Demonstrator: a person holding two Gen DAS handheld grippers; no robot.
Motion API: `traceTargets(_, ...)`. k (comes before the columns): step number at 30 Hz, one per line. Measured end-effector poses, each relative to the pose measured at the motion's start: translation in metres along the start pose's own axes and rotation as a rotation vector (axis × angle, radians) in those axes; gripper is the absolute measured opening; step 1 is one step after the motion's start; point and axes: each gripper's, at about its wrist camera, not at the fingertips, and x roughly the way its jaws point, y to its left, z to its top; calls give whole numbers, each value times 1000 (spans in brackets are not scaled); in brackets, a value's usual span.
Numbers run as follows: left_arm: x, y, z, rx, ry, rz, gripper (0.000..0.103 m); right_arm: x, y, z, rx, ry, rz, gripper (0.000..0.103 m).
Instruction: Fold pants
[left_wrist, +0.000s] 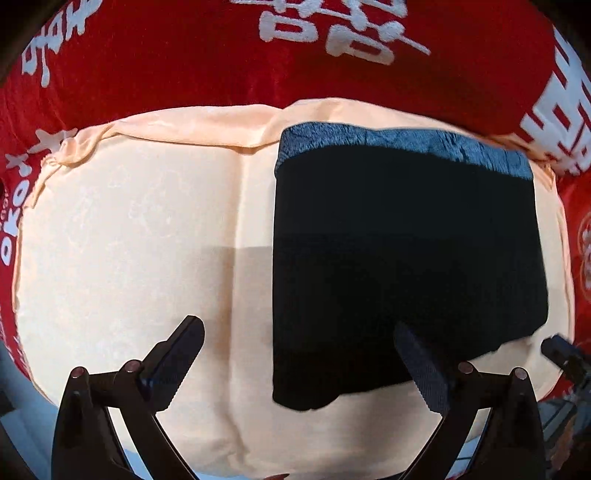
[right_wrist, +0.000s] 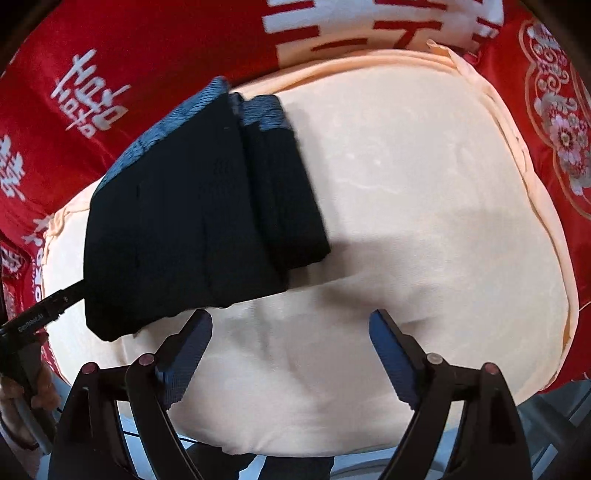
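The black pants (left_wrist: 402, 258) lie folded into a compact rectangle with a blue-grey waistband (left_wrist: 406, 142) at the far edge, on a peach cloth (left_wrist: 129, 240). In the right wrist view the folded pants (right_wrist: 192, 206) lie left of centre, layers stacked. My left gripper (left_wrist: 301, 339) is open and empty, its right finger over the pants' near edge. My right gripper (right_wrist: 291, 334) is open and empty, just in front of the pants' near right corner. The left gripper's body (right_wrist: 37, 317) shows at the left edge of the right wrist view.
The peach cloth (right_wrist: 424, 221) covers a padded surface, with a red fabric with white characters (left_wrist: 184, 55) behind and around it. The red fabric (right_wrist: 147, 55) also shows in the right wrist view. The cloth's front edge drops off near the grippers.
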Motion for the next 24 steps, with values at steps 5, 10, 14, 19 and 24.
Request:
traceTargets(5, 7, 8, 12, -62, 31, -57, 103, 0, -13, 8, 23, 8, 21, 89)
traceTargets(10, 16, 14, 22, -111, 56, -83, 103, 2, -19, 26, 17, 2, 59, 89)
traceTargets(14, 21, 14, 30, -116, 58, -107, 103, 10, -22, 42, 10, 7, 126, 89)
traceTargets(19, 29, 11, 39, -73, 55, -205, 103, 17, -24, 60, -61, 19, 226, 89)
traceTargets(24, 40, 15, 46, -43, 60, -287, 103, 34, -25, 79, -129, 72, 299, 98)
